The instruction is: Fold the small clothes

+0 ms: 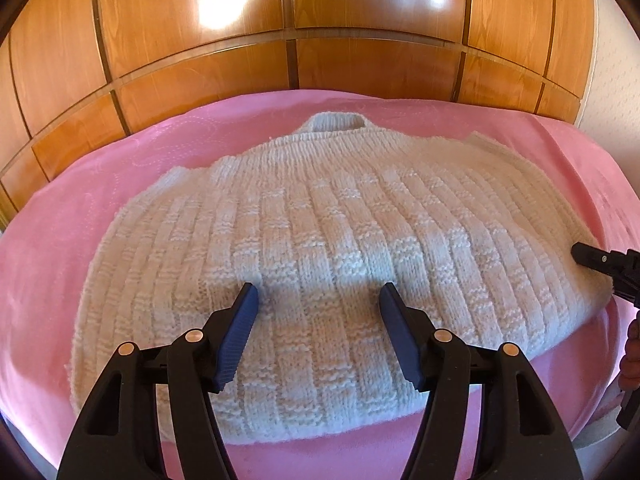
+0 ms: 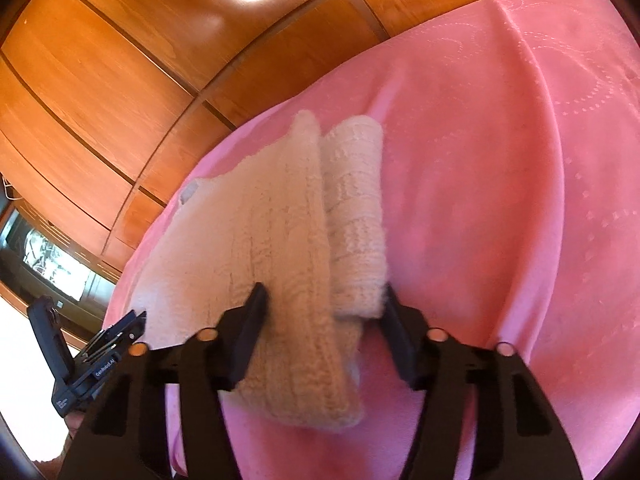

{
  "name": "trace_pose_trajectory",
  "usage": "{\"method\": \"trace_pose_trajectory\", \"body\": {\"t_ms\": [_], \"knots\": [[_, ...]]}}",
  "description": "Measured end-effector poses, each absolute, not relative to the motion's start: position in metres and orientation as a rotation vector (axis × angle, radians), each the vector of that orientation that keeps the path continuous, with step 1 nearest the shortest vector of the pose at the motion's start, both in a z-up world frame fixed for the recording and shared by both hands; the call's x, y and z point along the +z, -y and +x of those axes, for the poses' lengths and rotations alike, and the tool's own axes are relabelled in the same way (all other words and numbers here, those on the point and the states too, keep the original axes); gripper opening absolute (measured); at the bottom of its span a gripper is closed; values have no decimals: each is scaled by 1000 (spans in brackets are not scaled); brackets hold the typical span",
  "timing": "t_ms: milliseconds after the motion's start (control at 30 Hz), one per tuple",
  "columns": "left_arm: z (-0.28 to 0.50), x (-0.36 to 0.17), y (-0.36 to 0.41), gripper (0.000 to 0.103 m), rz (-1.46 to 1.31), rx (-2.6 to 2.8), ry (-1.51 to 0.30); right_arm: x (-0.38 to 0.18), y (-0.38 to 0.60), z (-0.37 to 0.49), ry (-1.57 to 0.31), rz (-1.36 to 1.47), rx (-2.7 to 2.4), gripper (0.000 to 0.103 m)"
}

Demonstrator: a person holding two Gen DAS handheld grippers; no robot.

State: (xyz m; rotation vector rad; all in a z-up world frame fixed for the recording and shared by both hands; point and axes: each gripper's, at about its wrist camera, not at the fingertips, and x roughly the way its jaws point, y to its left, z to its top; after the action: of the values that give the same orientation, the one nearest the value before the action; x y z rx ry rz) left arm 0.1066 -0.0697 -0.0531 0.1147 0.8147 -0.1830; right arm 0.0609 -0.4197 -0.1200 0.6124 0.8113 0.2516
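A cream knitted sweater (image 1: 320, 208) lies flat on the pink bedspread (image 1: 60, 240), its neck pointing away from me. My left gripper (image 1: 318, 292) hovers open over the sweater's lower middle, with nothing pinched between its blue pads. In the right wrist view, the sweater's side edge (image 2: 248, 232) and a folded-in sleeve (image 2: 356, 208) fill the gap of my right gripper (image 2: 324, 304). Both of its pads touch the knit. In the left wrist view, one right fingertip (image 1: 588, 260) rests at the sweater's right edge. The left gripper (image 2: 120, 328) shows at the lower left of the right wrist view.
A wooden panelled wardrobe (image 1: 200, 60) stands right behind the bed. The bedspread (image 2: 500, 200) stretches bare to the right of the sweater. A person's hand (image 1: 632, 352) holds the right gripper at the frame's right edge. A dark screen (image 2: 48, 260) sits far left.
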Motion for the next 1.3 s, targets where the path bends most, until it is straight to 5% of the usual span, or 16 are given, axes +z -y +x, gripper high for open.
{"method": "trace_pose_trajectory", "body": {"t_ms": [367,433,533,933,1200,1300], "knots": [[114,-53,61,62,22,-216,-845,-105,411,63,-857,599,276,27],[113,-45,48,45,-56,-265,-835,-93,410,63,-847,599,286,27],[114,-37,31,34,-126,-329,-835,-70,404,65,-820,618,328,26],[117,-26,-95,34,-520,-362,-807,34,259,100,-704,511,673,23],[113,-26,-154,34,-694,-412,-764,-21,112,127,-882,389,815,23],[114,-30,-161,52,-758,-456,-776,-53,80,123,-942,301,806,23]]}}
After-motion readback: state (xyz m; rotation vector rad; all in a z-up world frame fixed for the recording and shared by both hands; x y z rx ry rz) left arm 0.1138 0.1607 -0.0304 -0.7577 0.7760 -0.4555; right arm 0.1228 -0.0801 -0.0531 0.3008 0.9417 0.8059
